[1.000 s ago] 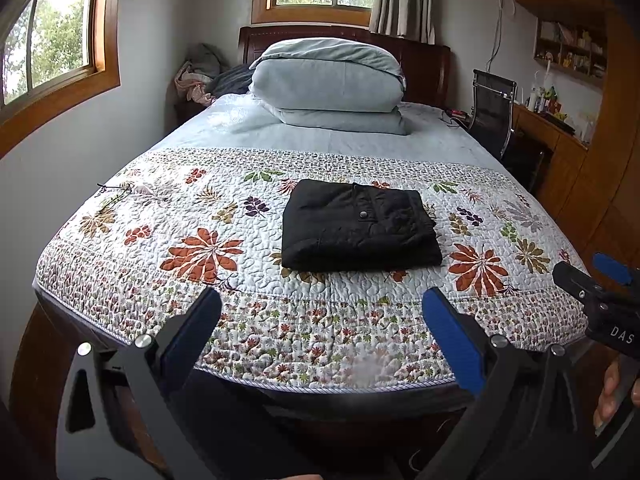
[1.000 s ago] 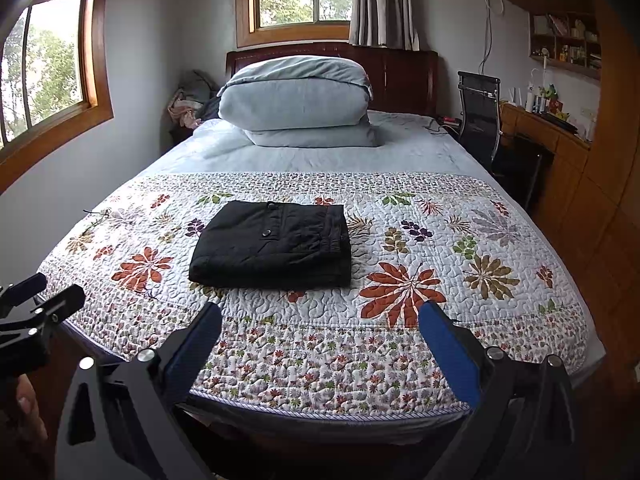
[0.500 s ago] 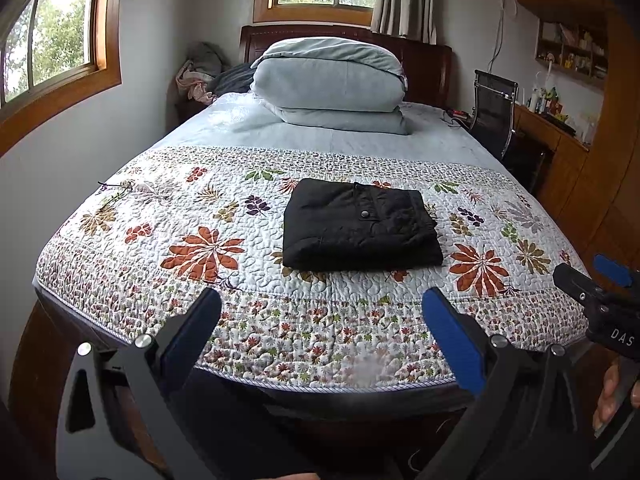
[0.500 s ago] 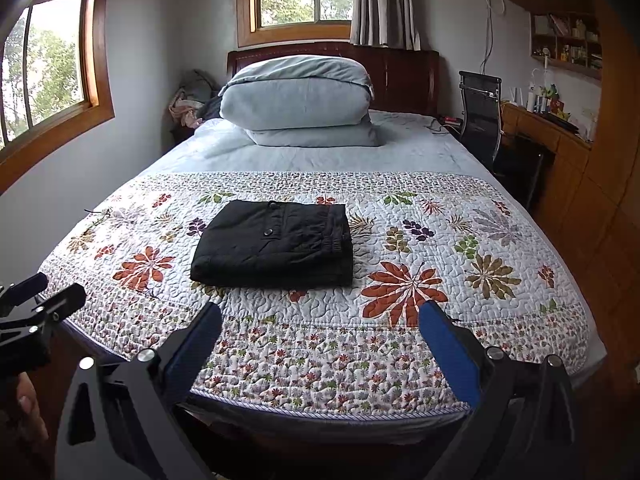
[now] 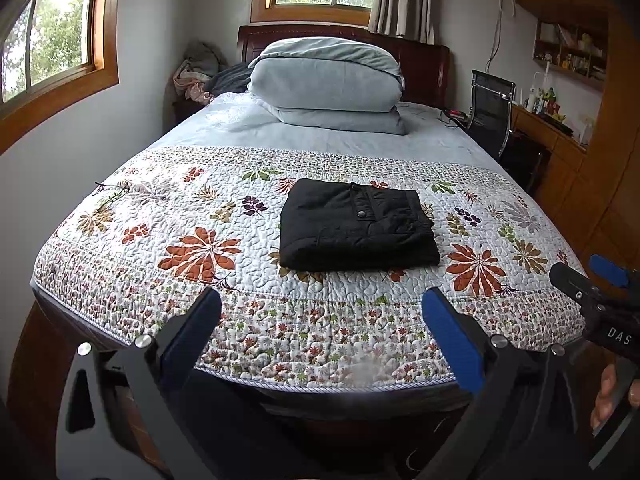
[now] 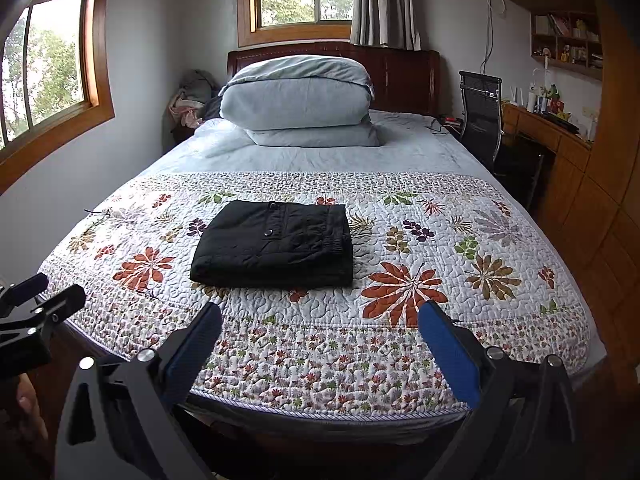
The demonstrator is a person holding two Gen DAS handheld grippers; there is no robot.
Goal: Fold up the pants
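The black pants [image 5: 356,226] lie folded into a neat rectangle on the floral quilt [image 5: 200,248] near the foot of the bed; they also show in the right wrist view [image 6: 276,246]. My left gripper [image 5: 320,312] is open and empty, held back off the bed's foot edge, well short of the pants. My right gripper [image 6: 320,320] is open and empty too, also behind the foot edge. The right gripper shows at the right edge of the left wrist view [image 5: 592,280], and the left gripper at the left edge of the right wrist view [image 6: 40,296].
Folded grey bedding [image 5: 324,84] is stacked at the headboard. A pile of clothes [image 5: 196,76] sits at the back left corner. A black chair [image 5: 490,114] and a wooden desk [image 5: 552,136] stand right of the bed. A wall runs along the left side.
Almost nothing has changed. Both views have drifted very slightly; the pants and both open grippers stay as they were.
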